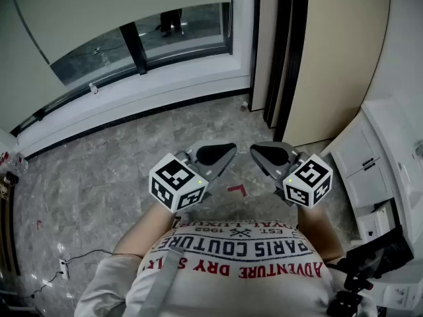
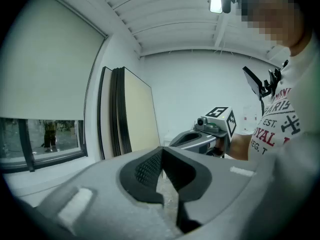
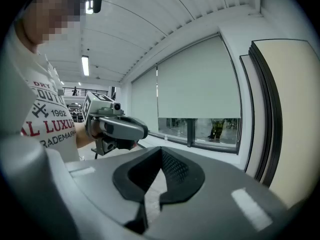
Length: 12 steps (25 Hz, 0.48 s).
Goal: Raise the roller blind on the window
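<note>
Reaching for the far roller blind [image 1: 99, 12] with left gripper [image 1: 217, 154] and right gripper [image 1: 268, 154] both closed and empty would likely miss any grip.

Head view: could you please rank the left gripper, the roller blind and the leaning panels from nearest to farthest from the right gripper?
From the right gripper:
1. the left gripper, close beside it on its left, tongs shut.
2. the leaning panels, ahead, right of the window.
3. the roller blind, farthest, ahead-left, covering the window's upper part.
</note>
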{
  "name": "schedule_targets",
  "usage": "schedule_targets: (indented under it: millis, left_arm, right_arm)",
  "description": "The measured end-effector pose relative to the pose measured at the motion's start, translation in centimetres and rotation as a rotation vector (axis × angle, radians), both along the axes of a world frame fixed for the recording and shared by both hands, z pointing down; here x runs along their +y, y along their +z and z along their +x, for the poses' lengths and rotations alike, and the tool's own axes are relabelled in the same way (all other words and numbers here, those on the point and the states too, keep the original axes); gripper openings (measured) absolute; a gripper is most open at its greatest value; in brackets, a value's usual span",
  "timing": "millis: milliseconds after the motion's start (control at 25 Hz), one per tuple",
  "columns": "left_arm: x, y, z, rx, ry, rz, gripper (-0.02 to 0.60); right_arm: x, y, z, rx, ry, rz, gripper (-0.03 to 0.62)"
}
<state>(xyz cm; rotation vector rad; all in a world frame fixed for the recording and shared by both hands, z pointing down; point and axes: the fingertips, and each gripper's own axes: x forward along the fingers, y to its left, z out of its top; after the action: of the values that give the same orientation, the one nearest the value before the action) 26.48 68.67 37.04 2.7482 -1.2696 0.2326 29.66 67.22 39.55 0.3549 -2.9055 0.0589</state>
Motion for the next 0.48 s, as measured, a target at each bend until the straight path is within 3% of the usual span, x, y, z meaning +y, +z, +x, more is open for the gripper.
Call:
schedule_targets:
  millis: [480]
  left_arm:
    - [0.3,-0.6,1.4,0.002,0.028,0.002,0.002]
  right_arm:
    - [0.0,-0.8,1.0,-0.034,0.012,-0.035,0.002]
